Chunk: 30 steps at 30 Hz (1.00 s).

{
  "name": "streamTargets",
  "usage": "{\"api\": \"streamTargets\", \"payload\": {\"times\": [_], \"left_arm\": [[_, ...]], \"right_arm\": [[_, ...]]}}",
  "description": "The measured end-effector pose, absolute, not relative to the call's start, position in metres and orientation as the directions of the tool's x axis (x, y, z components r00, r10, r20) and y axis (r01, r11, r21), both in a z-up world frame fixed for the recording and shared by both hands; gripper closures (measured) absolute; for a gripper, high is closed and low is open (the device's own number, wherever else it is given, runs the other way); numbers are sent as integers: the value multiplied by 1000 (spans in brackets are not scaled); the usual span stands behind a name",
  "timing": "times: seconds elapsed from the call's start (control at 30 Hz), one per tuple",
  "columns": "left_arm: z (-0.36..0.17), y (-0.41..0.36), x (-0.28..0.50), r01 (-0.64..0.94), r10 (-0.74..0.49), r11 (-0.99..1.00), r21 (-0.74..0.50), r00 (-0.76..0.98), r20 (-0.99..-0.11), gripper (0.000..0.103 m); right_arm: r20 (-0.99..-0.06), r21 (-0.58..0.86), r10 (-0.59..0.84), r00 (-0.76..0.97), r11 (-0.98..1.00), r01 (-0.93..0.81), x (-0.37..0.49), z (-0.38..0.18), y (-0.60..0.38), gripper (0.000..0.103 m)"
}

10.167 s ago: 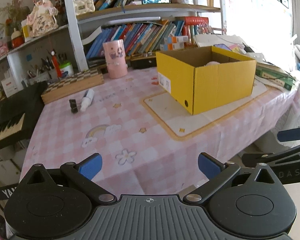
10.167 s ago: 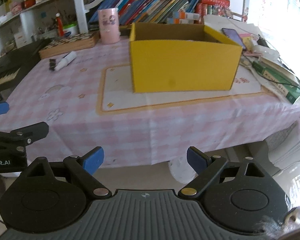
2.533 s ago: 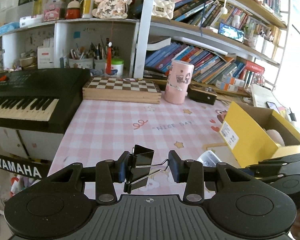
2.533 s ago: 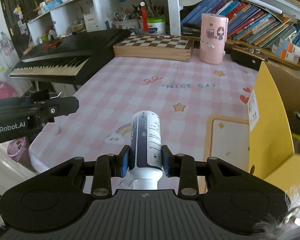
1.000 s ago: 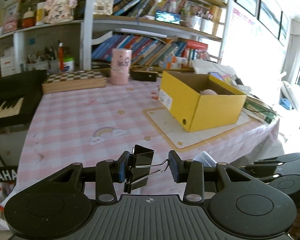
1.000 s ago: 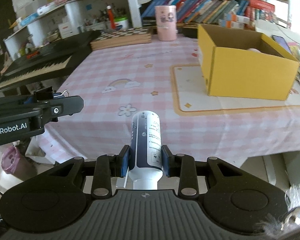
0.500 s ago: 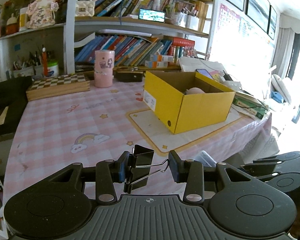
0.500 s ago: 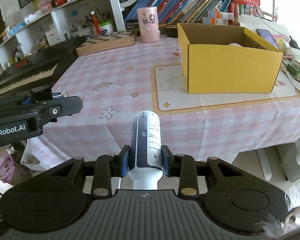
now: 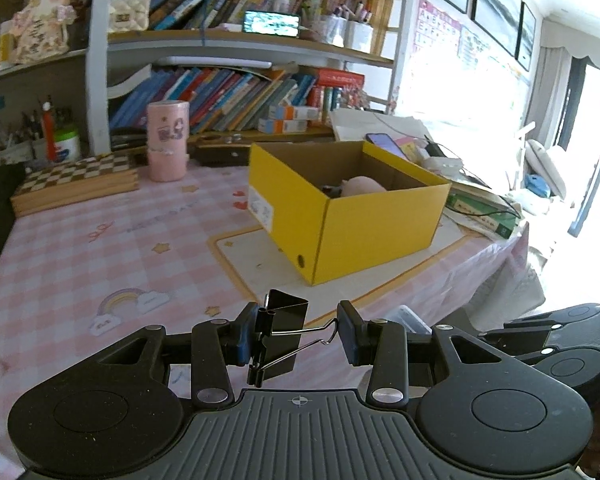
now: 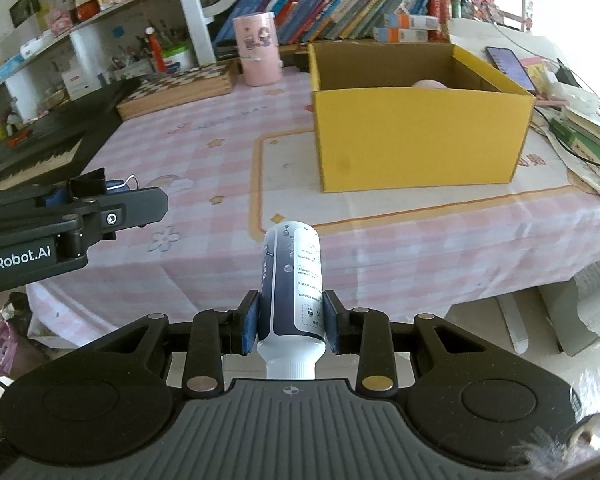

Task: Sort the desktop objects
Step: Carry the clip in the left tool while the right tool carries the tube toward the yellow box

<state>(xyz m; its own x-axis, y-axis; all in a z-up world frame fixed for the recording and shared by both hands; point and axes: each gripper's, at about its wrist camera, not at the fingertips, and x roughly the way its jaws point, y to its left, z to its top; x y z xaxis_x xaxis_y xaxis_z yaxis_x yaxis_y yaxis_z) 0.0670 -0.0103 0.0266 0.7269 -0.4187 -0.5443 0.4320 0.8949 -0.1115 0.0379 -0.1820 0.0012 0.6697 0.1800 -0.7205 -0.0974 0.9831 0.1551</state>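
my left gripper (image 9: 298,336) is pinching a black binder clip (image 9: 278,334): the clip's body sits against the left pad and its wire handle reaches across to the right pad, so the jaws are closed on it with a gap filled by the clip. in the right wrist view i can see that same gripper coming in from the left edge, with the clip poking up above its fingers.

my right gripper (image 10: 290,322) is clamped on a white bottle with a dark blue label (image 10: 292,280), held by its lower body, cap toward the camera and base pointing out toward the table. both pads press on its sides.

both grippers hang off the near edge of the table, above the floor. ahead is the pink checked tablecloth (image 10: 204,128) and on it, on a cream mat with an orange border (image 10: 284,184), the open yellow cardboard box (image 10: 416,144). a pale pink rounded thing (image 9: 362,186) lies inside the box; i cannot tell what it is. a pink cylindrical container (image 10: 258,50) and a wooden chessboard box (image 10: 180,88) stand near the bookshelf, well apart from the yellow box.
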Motion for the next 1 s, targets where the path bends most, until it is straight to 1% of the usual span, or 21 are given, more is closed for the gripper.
{"api": "streamTargets", "payload": {"times": [0.3, 0.63, 0.83, 1.0], "left_arm": [[31, -40, 87, 485, -456, 870, -93, 716, -528, 63], [40, -74, 119, 548, -518, 831, -95, 702, -489, 63], [49, -91, 143, 557, -542, 823, -109, 714, -444, 63], [60, -108, 162, 544, -537, 832, -106, 742, -402, 63]], "right_arm": [[-726, 158, 153, 671, 986, -53, 56, 1, -213, 73], [-721, 152, 114, 683, 988, -5, 81, 5, -247, 73], [-699, 140, 90, 709, 990, 12, 100, 17, -270, 73], [-676, 138, 92, 731, 990, 2, 120, 31, -289, 73]]}}
